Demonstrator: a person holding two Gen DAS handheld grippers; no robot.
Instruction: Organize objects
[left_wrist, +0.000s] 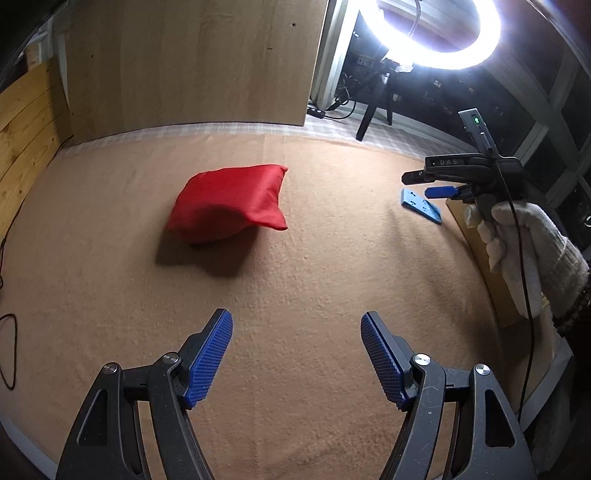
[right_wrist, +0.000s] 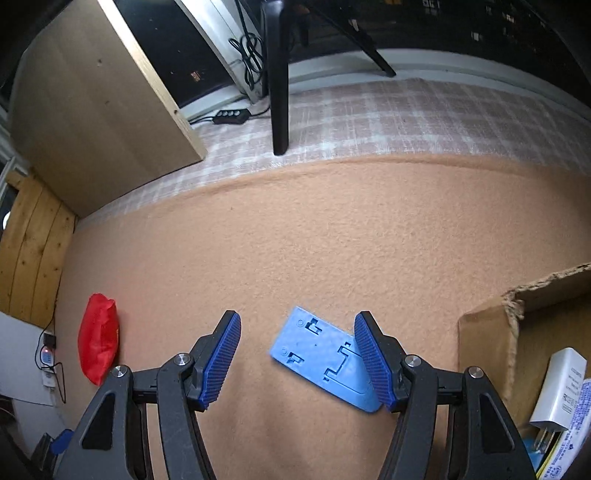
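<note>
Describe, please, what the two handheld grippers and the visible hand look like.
Both the left gripper and the right gripper have black frames with silver pivot bolts and ribbed blue pads. The right one carries "DAS" lettering and a thin black cable. The right hand wears a white knit glove.

A lit ring light (left_wrist: 436, 33) glares in the upper right of the left wrist view, on a black tripod (left_wrist: 373, 110). A pale wooden panel (left_wrist: 192, 62) stands at upper left, with yellowish planks (left_wrist: 26, 122) at the far left edge. A black power strip (right_wrist: 232, 116) lies on checked cloth (right_wrist: 406, 118) near the top of the right wrist view. A black cable (left_wrist: 9, 350) loops at lower left.
</note>
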